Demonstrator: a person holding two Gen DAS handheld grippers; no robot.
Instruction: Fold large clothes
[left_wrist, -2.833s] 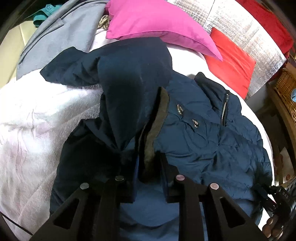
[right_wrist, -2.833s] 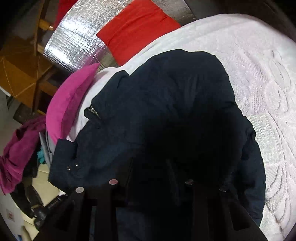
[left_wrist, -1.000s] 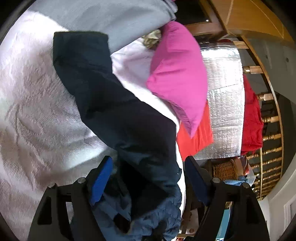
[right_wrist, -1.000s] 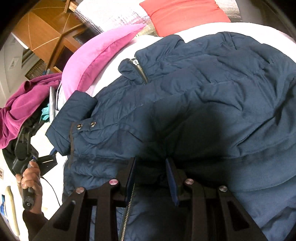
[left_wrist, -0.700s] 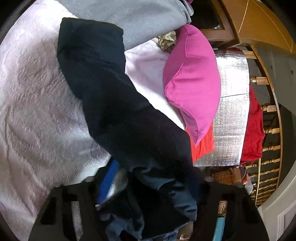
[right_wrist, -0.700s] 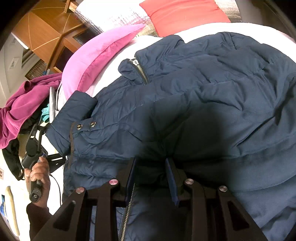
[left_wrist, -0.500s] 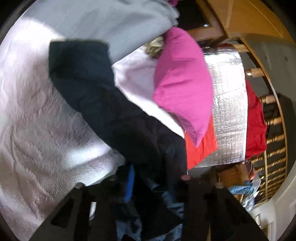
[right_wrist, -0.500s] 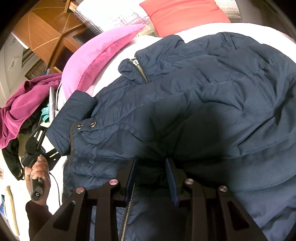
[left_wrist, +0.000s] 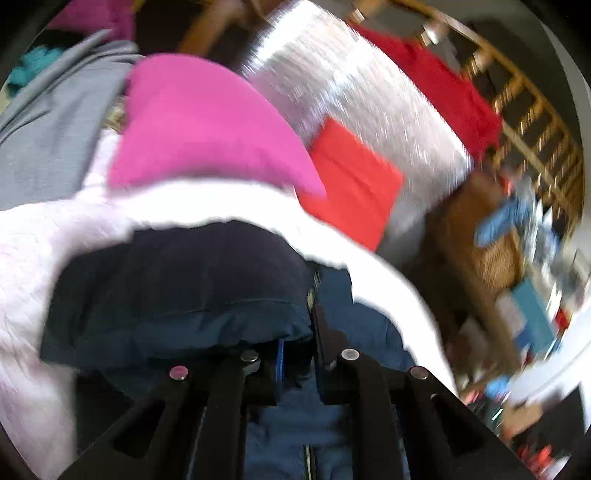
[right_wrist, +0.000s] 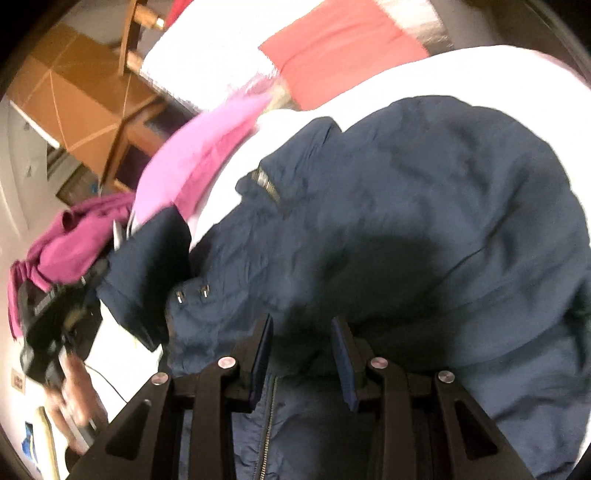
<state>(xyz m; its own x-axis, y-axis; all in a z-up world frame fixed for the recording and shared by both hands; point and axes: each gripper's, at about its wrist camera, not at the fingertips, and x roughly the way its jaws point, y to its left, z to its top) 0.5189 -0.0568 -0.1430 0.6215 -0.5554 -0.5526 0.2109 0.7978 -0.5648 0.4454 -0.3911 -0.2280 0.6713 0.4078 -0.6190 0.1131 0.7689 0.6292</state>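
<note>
A large navy padded jacket (right_wrist: 424, 206) lies on a white bedspread (left_wrist: 33, 266). In the left wrist view a folded navy sleeve (left_wrist: 177, 291) bunches just ahead of my left gripper (left_wrist: 297, 332), whose jaws are shut on jacket fabric. In the right wrist view my right gripper (right_wrist: 301, 339) stands over the jacket's front near the zip (right_wrist: 267, 432), jaws a little apart with dark cloth between them. My left gripper (right_wrist: 48, 325) and the hand holding it show at the left, at the sleeve cuff (right_wrist: 144, 273).
A pink pillow (left_wrist: 207, 125), a red cushion (left_wrist: 351, 181) and a silver padded headboard (left_wrist: 354, 96) lie beyond the jacket. Grey cloth (left_wrist: 48, 129) is at the far left. A magenta garment (right_wrist: 70, 240) and wooden furniture (right_wrist: 85, 92) stand off the bed.
My left gripper has shut on the sleeve and swung it over onto the jacket body; its view has turned toward the pillows. My right gripper's jaws have parted a little and its view shifted.
</note>
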